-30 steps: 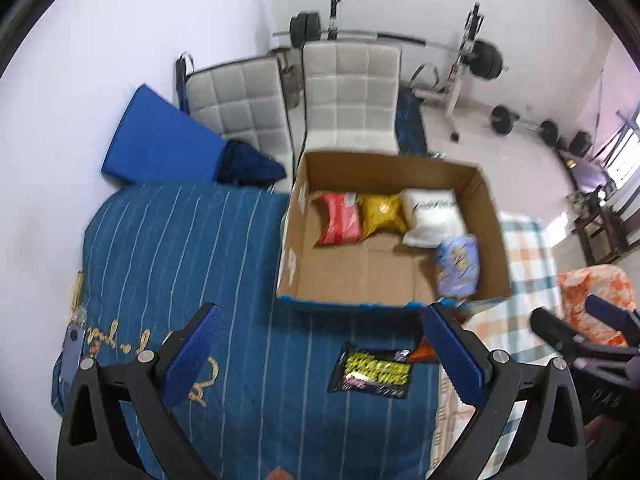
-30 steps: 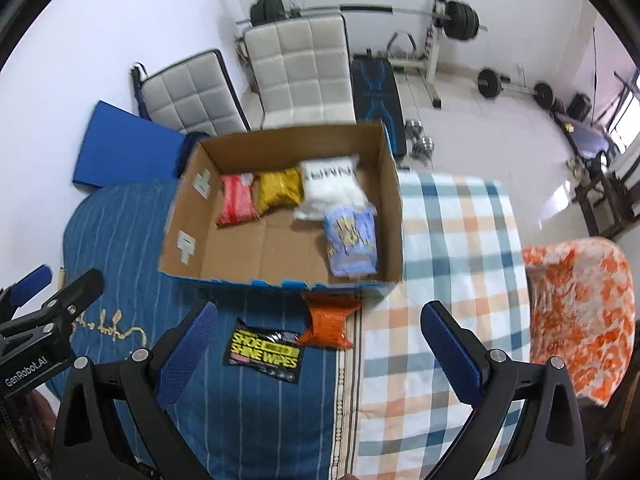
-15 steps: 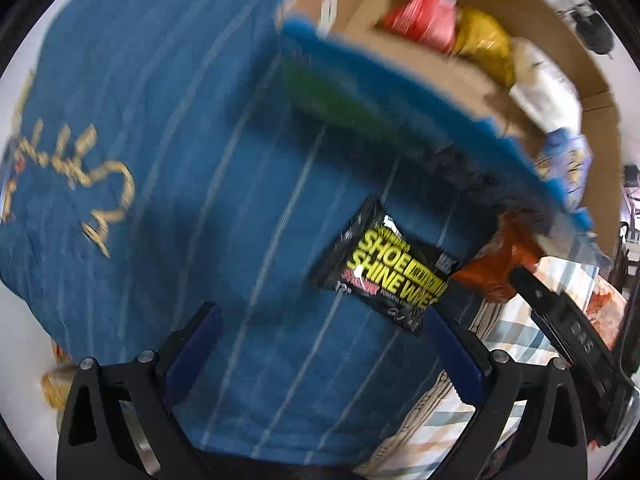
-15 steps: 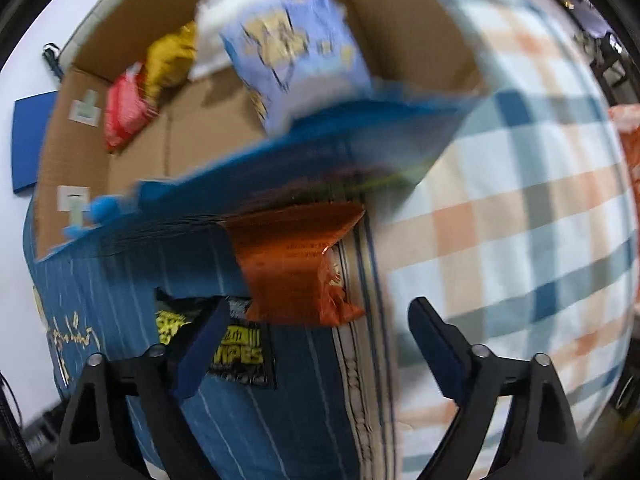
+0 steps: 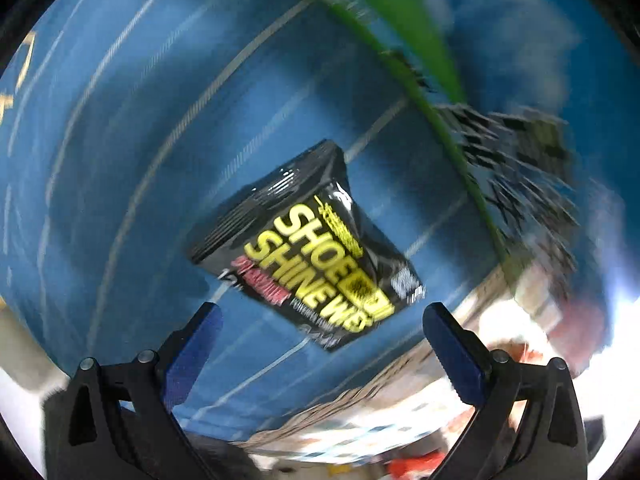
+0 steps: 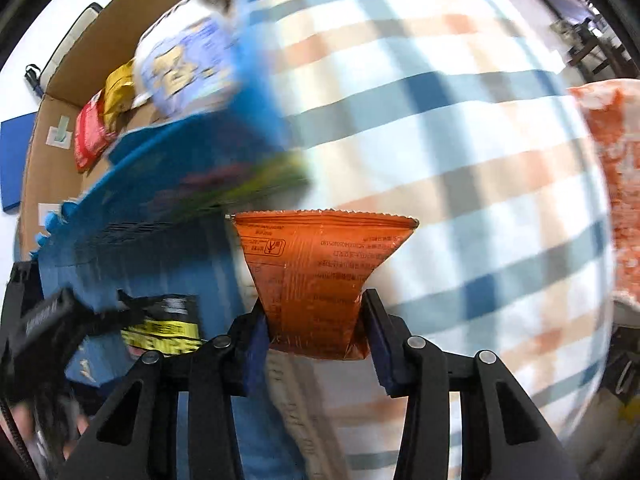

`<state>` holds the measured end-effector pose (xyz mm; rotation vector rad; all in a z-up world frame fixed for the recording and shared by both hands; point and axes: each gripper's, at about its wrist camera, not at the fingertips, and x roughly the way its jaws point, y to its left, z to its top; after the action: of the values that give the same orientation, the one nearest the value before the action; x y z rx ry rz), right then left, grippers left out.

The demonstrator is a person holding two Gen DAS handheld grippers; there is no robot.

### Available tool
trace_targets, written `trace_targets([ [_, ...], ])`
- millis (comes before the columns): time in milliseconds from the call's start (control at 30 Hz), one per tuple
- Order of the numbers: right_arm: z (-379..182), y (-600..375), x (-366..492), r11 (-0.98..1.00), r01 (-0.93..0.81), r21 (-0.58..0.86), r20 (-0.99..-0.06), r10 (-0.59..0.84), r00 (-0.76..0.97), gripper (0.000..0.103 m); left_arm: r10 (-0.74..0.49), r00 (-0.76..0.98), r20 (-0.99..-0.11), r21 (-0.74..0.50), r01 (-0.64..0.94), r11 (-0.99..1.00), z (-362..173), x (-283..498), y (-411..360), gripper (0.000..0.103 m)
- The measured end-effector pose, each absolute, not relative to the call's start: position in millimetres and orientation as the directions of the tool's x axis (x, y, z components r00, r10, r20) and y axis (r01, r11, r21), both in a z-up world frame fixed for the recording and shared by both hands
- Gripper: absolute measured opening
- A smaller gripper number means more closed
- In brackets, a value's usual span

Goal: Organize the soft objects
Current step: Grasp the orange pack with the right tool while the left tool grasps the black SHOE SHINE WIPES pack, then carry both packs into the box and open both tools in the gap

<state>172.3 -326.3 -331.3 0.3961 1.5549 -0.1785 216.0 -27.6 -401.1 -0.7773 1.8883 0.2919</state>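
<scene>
Right gripper (image 6: 316, 334) closing on orange packet (image 6: 320, 276), pads pressing its lower end, which puckers between them; upper sealed edge flared wide and free, lying across the seam between blue striped cover (image 5: 120, 140) and plaid blanket (image 6: 440, 140). Left gripper (image 5: 320, 344) spread wide, clamped on nothing, poised just short of black shoe-shine wipes pack (image 5: 308, 256), flat on the blue cover with its near corner between the pads.

Likely failures:
- Slip of the orange packet on lifting: glossy film, hold on one narrow end only, contents free to shift toward the unheld end.
- Puncture or burst seam if squeezed harder on the air-filled pouch.
- Snagging of bedding: soft cloth directly beneath both sets of pads, easily pinched along with either item.
- Poor pinch on the wipes pack: thin, flat, pressed into yielding fabric, skewed relative to the pads.
- Collision between the two tools, seen close together in the right wrist view.

Surroundings: cardboard box (image 6: 120, 12) just beyond both items, already containing red pouch (image 6: 90, 136), yellow pouch (image 6: 118, 92) and pale blue printed pack (image 6: 188, 68). Near wall of the box, edged in blue, rising between the items and the interior; clearance over it needed. Orange-patterned cloth (image 6: 612, 184) at the far right, well apart. Strong motion blur; finer detail unreadable.
</scene>
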Motion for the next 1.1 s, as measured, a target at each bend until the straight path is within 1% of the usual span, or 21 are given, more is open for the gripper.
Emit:
trace_targets([
  [100, -325, -336, 167, 0.928, 0.356, 0.11, -0.994, 0.108, 0.025, 0.046, -0.368, -0.272, -0.889, -0.092, -0.681, 0.726, -416, 211, -30, 0.102],
  [200, -322, -341, 158, 0.931, 0.35, 0.099, -0.995, 0.099, 0.019, 0.046, -0.318, -0.291, -0.902, -0.046, -0.667, 0.743, -427, 206, -34, 0.101],
  [267, -324, -341, 152, 0.933, 0.346, 0.101, -0.995, 0.104, 0.009, 0.046, -0.283, -0.276, -0.919, -0.044, -0.642, 0.766, -423, 204, -38, 0.091],
  [300, -325, -340, 148, 0.934, 0.341, 0.106, -0.994, 0.111, 0.004, 0.046, -0.262, -0.267, -0.928, -0.046, -0.613, 0.788, -420, 204, -42, 0.088],
  [333, -325, -338, 146, 0.937, 0.333, 0.107, -0.994, 0.114, -0.002, 0.046, -0.244, -0.264, -0.933, -0.047, -0.584, 0.81, -417, 204, -45, 0.078],
  [367, -324, -336, 146, 0.941, 0.321, 0.104, -0.993, 0.114, -0.01, 0.046, -0.223, -0.26, -0.94, -0.048, -0.545, 0.837, -414, 203, -49, 0.068],
  [433, -327, -332, 144, 0.949, 0.297, 0.103, -0.993, 0.117, -0.029, 0.046, -0.171, -0.251, -0.953, -0.044, -0.442, 0.896, -406, 201, -58, 0.065],
  [500, -330, -328, 140, 0.957, 0.273, 0.097, -0.992, 0.114, -0.048, 0.046, -0.105, -0.25, -0.962, -0.031, -0.285, 0.958, -400, 197, -67, 0.065],
  [633, -331, -325, 136, 0.962, 0.255, 0.097, -0.991, 0.116, -0.059, 0.046, 0.004, -0.253, -0.967, 0.019, -0.056, 0.998, -396, 181, -69, 0.065],
  [700, -330, -325, 137, 0.963, 0.253, 0.095, -0.992, 0.112, -0.055, 0.046, 0.031, -0.259, -0.965, 0.036, -0.015, 0.999, -394, 175, -58, 0.065],
  [767, -330, -325, 137, 0.963, 0.251, 0.093, -0.993, 0.109, -0.049, 0.046, 0.001, -0.266, -0.964, 0.019, -0.065, 0.998, -387, 173, -43, 0.065],
  [800, -330, -323, 137, 0.963, 0.252, 0.095, -0.992, 0.112, -0.051, 0.046, -0.055, -0.25, -0.967, -0.026, -0.118, 0.993, -381, 173, -35, 0.066],
  [867, -332, -322, 138, 0.961, 0.257, 0.101, -0.992, 0.118, -0.054, 0.046, -0.137, -0.218, -0.966, -0.094, -0.195, 0.976, -373, 175, -24, 0.074],
  [900, -331, -322, 138, 0.961, 0.257, 0.1, -0.991, 0.118, -0.055, 0.046, -0.157, -0.199, -0.967, -0.108, -0.235, 0.966, -371, 176, -21, 0.074],
  [1033, -334, -312, 138, 0.966, 0.242, 0.091, -0.991, 0.111, -0.069, 0.046, -0.182, -0.209, -0.961, -0.101, -0.346, 0.933, -387, 186, -16, 0.074],
  [1100, -337, -307, 138, 0.97, 0.229, 0.079, -0.992, 0.1, -0.08, 0.046, -0.168, -0.227, -0.959, -0.07, -0.385, 0.92, -399, 186, -14, 0.073],
])
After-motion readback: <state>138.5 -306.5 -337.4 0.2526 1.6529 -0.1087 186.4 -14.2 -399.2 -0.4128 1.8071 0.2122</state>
